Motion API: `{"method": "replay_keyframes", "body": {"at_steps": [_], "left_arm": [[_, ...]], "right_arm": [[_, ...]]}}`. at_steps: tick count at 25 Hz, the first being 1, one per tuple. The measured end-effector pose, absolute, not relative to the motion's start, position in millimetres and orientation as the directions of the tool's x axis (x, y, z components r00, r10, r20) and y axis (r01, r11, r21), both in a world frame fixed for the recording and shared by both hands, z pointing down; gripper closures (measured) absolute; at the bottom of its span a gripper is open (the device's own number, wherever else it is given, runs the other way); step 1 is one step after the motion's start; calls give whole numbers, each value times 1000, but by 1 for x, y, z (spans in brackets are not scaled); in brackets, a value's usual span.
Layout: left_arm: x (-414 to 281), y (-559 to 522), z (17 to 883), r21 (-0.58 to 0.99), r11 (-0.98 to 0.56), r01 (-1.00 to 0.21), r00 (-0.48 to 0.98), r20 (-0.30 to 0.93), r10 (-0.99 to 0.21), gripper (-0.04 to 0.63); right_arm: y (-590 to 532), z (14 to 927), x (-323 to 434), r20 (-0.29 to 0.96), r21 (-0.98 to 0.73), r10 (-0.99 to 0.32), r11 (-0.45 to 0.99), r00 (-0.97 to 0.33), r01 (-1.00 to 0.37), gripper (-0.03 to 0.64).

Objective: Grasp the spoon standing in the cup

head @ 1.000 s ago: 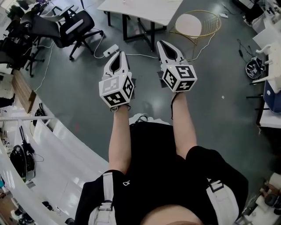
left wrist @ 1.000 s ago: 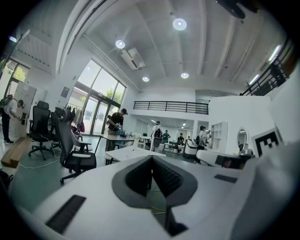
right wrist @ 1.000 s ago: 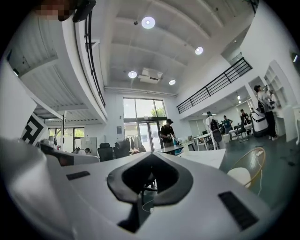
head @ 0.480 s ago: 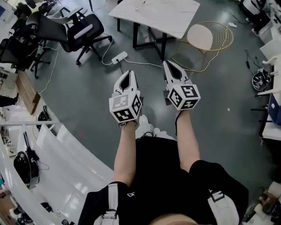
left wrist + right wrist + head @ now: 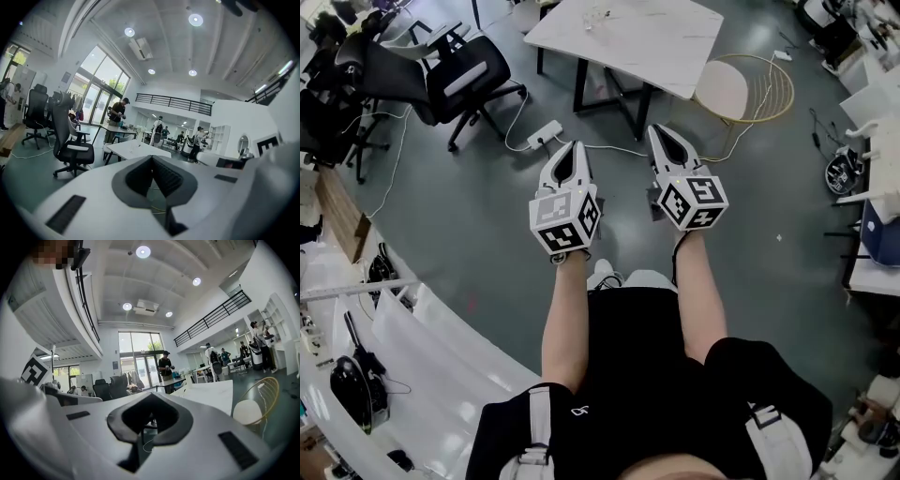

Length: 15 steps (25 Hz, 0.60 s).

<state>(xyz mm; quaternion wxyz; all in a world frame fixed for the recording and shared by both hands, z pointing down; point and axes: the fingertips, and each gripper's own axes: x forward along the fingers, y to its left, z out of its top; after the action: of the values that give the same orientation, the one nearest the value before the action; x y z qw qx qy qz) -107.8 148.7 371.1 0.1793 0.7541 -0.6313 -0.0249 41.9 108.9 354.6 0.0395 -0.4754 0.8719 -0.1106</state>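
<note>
Ribbed black fingers (image 5: 167, 178) of the left gripper (image 5: 152, 157) are pressed together on nothing, and the right gripper (image 5: 151, 393) is likewise closed and empty. Only the head view shows both over grey floor (image 5: 469, 216), the white surface (image 5: 666, 52) at 12 o'clock. The small clear items (image 5: 598, 14) on it are too tiny to tell as cup or spoon.

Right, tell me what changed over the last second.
The person has walked closer to the white table, which now shows more fully, with the gold-framed stool beside it. Nothing was taken hold of or let go. The left tongs and right tongs stay shut, empty, held out side by side.
</note>
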Motion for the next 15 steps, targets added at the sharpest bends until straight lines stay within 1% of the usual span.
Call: {"method": "replay_keyframes", "body": {"at_steps": [6, 12, 15], "left_arm": [[-132, 119, 360, 318, -159, -935, 212, 138, -968, 580], [-136, 88, 344, 308, -191, -932, 230, 94, -969, 580], [-138, 75, 336, 292, -204, -934, 233, 67, -970, 580]], "right_arm": [[84, 342, 29, 12, -191, -850, 515, -526, -836, 611], [59, 323, 26, -22, -153, -858, 510, -513, -846, 611], [45, 312, 27, -38, -103, -864, 504, -502, -858, 611]]}}
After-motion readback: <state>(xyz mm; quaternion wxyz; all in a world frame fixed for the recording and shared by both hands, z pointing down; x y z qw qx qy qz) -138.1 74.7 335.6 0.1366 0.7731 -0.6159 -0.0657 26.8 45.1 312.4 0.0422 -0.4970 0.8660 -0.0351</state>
